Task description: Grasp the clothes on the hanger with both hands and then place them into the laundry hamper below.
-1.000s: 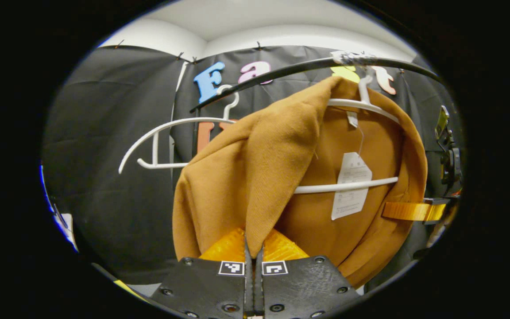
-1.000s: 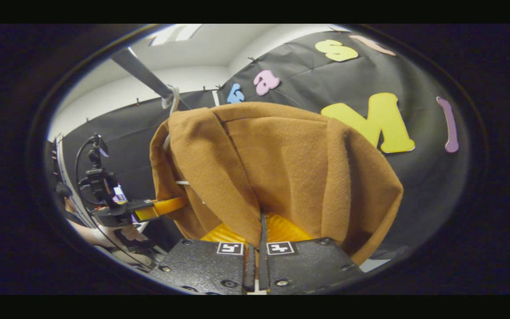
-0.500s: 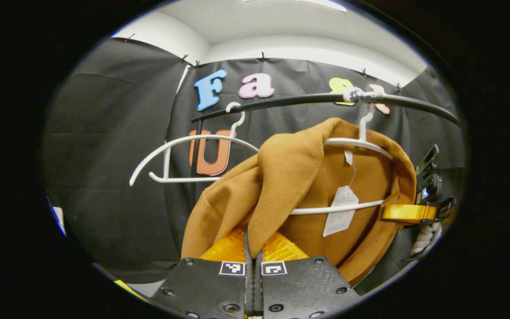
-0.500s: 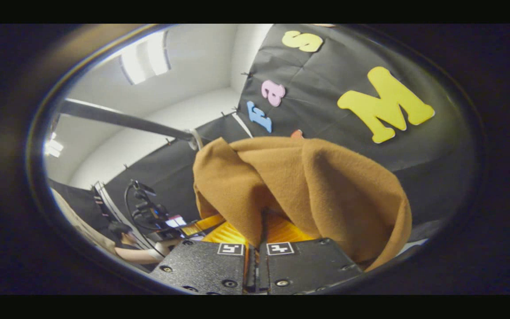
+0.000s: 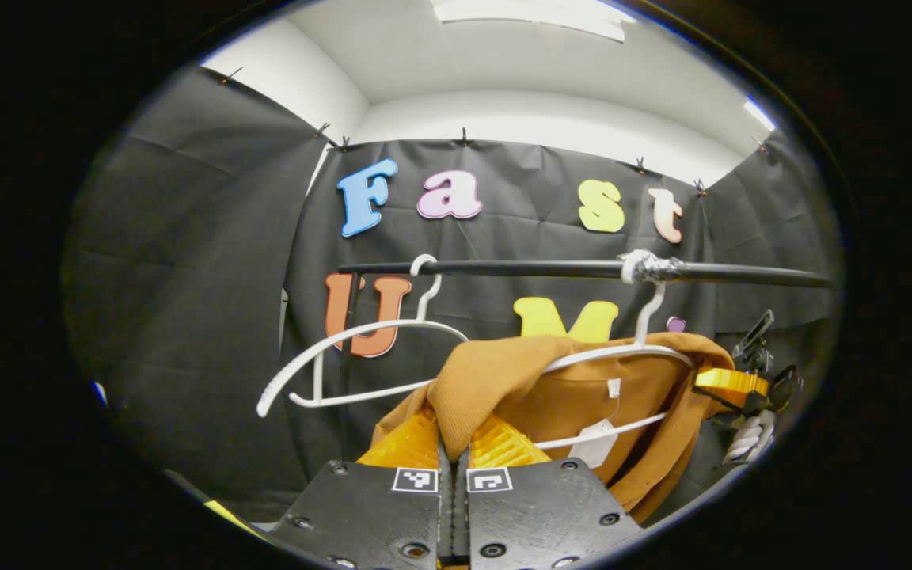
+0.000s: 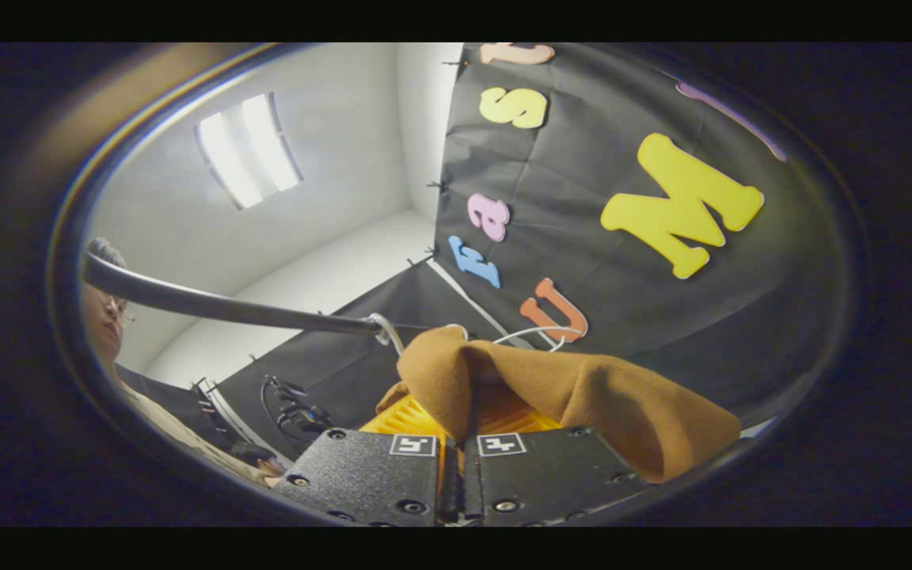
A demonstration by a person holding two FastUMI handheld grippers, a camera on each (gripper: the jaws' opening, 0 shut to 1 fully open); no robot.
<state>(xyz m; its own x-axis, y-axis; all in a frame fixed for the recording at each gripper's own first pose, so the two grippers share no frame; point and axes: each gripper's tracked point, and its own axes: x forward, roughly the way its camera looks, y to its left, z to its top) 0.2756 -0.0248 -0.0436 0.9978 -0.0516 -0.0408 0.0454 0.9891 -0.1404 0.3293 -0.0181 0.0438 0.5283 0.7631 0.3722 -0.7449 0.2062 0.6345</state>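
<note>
In the left gripper view, the left gripper (image 5: 454, 447) has its two fingers pressed together on a fold of the brown garment (image 5: 583, 400). The cloth drapes over a white hanger (image 5: 630, 352) hooked on the black rail (image 5: 551, 269). A second white hanger (image 5: 361, 356) hangs bare beside it. At the garment's far edge the right gripper (image 5: 729, 380) clamps the fabric. In the right gripper view, its fingers pinch the brown cloth, the rail passing behind
</note>
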